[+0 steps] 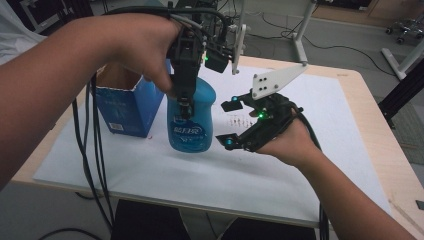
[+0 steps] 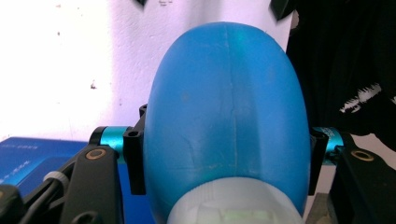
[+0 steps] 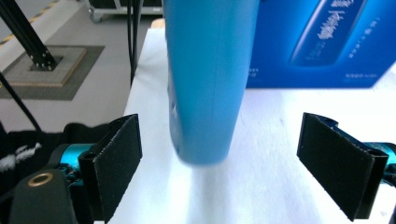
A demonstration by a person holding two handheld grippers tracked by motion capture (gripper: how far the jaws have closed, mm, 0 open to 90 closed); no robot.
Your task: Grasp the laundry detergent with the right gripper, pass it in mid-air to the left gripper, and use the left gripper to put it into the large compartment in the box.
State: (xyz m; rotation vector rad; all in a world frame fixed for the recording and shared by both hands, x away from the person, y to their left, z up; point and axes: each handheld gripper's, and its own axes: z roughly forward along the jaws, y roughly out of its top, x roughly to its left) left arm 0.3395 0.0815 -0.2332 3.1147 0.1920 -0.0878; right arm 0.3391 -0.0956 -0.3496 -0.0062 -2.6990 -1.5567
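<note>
Blue bottle [image 1: 191, 122] upright on counter [image 1: 150, 165] beside blue box [image 1: 131, 105]. Left gripper [image 1: 186, 106] fingers clamped on shoulders from above. Right gripper [image 1: 231, 122] fingers spread wide, alongside lower body. Smooth plastic, likely slick, slightly squashy; best gripped across narrow flanks.

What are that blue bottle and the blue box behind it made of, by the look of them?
The blue bottle looks like moulded plastic, smooth and slightly glossy: a seam line runs down its rounded body in the left gripper view, where the left tongs clamp it. The blue box seems printed cardboard: its torn open top shows a brown inside.
</note>
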